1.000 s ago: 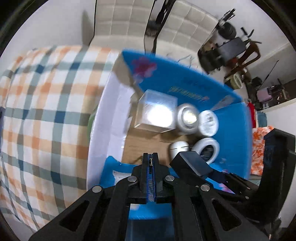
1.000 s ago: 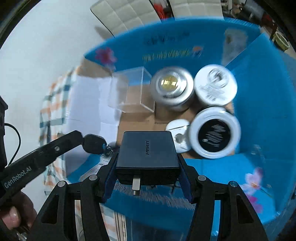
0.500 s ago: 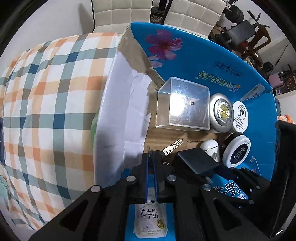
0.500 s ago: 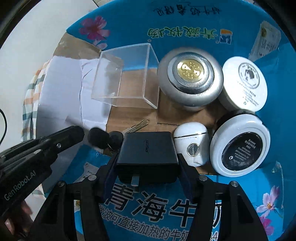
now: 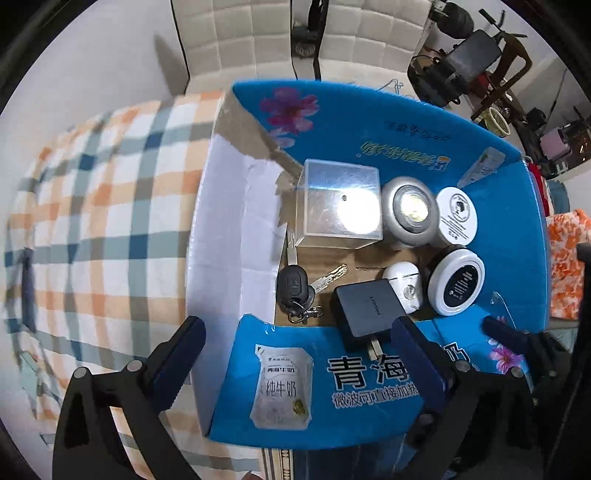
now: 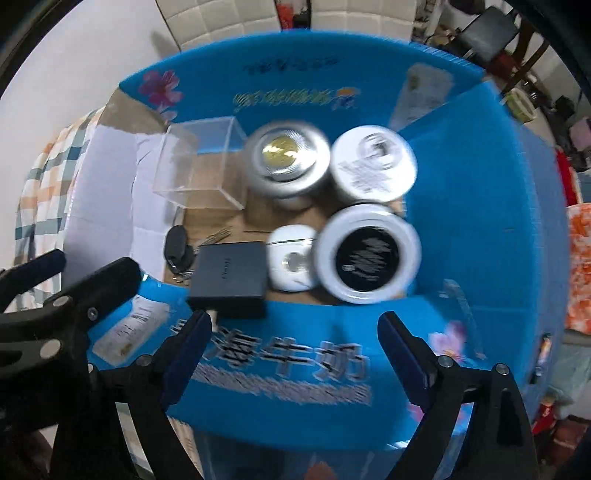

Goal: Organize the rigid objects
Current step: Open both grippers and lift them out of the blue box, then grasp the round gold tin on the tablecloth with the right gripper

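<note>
A blue cardboard box (image 5: 413,129) (image 6: 480,221) holds a clear plastic cube (image 5: 340,203) (image 6: 199,166), a silver tin (image 5: 410,214) (image 6: 288,162), two white jars (image 5: 456,212) (image 5: 456,282), a white earbud case (image 5: 404,280) (image 6: 291,262), a black key fob with keys (image 5: 295,288) (image 6: 177,247) and a black charger (image 5: 365,306) (image 6: 229,277). My left gripper (image 5: 295,332) is open and empty above the box's near flap. My right gripper (image 6: 291,325) is open and empty, just behind the charger, which leans on the near wall.
The box sits on a checked cloth (image 5: 103,221) of orange, blue and white. Its white left flap (image 5: 229,240) lies open. Padded white panels (image 5: 258,33) stand behind; chairs and clutter (image 5: 480,55) are at the far right.
Both grippers have opened and pulled back. The left let go of the key fob, the right let go of the black charger; both now lie in the box.
</note>
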`<state>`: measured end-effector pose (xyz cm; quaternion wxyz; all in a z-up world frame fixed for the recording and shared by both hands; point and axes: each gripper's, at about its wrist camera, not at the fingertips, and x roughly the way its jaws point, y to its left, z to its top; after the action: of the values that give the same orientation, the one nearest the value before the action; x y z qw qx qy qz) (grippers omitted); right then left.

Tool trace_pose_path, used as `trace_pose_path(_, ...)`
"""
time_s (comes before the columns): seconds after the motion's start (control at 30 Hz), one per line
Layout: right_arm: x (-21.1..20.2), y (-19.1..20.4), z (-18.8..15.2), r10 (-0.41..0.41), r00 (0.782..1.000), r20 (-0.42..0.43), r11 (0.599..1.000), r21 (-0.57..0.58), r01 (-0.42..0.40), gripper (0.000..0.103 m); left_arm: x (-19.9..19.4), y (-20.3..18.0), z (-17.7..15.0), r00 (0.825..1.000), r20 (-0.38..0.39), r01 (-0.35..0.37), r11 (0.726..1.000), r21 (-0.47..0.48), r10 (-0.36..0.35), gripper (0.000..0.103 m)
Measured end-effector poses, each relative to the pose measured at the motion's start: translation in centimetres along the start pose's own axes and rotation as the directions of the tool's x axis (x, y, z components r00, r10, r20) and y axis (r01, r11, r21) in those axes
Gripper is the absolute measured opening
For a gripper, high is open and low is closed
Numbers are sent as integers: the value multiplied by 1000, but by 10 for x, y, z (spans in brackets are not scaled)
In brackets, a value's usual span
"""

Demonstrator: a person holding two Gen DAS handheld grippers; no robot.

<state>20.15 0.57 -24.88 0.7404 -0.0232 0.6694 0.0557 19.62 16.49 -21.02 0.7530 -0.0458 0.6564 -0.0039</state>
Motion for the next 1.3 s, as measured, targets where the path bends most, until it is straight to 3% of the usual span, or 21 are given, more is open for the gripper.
trace_pose_path(0.27, -72, -21, -17, -3, 995, 100, 1000, 16, 1, 94, -57, -15, -18, 994, 101, -37, 999, 23, 35, 103)
trace_pose_path(0.6, -165, -34, -46, 68, 976, 208, 997, 19, -73, 94, -121, -17, -44, 985, 167, -43, 999, -10, 44, 103)
trace_pose_path(0.87, -205, -42, -57, 104, 960, 261, 994, 1, -108, 94, -155, -28, -53, 972, 231, -34, 999, -8, 35, 103)
trace_pose_path(0.97, -203, -66, -57, 98, 958, 268, 992, 48, -115, 94, -150, -35, -48, 970, 239, -35, 999, -8, 36, 103)
trace_pose_path(1.07, -185, -113, -52, 36, 967, 251, 982, 172, -81, 94, -128, -38, -37, 972, 227, -59, 998, -32, 65, 103)
trace_pose_path(1.17, -144, -175, -40, 19, 982, 190, 935, 343, -84, 94, -94, -37, -24, 986, 160, -36, 996, -82, 48, 103)
trace_pose_path(1.3, -78, -236, -19, 93, 987, 131, 839, 523, -149, 94, -43, -39, -3, 997, 69, 55, 980, -193, -42, 103)
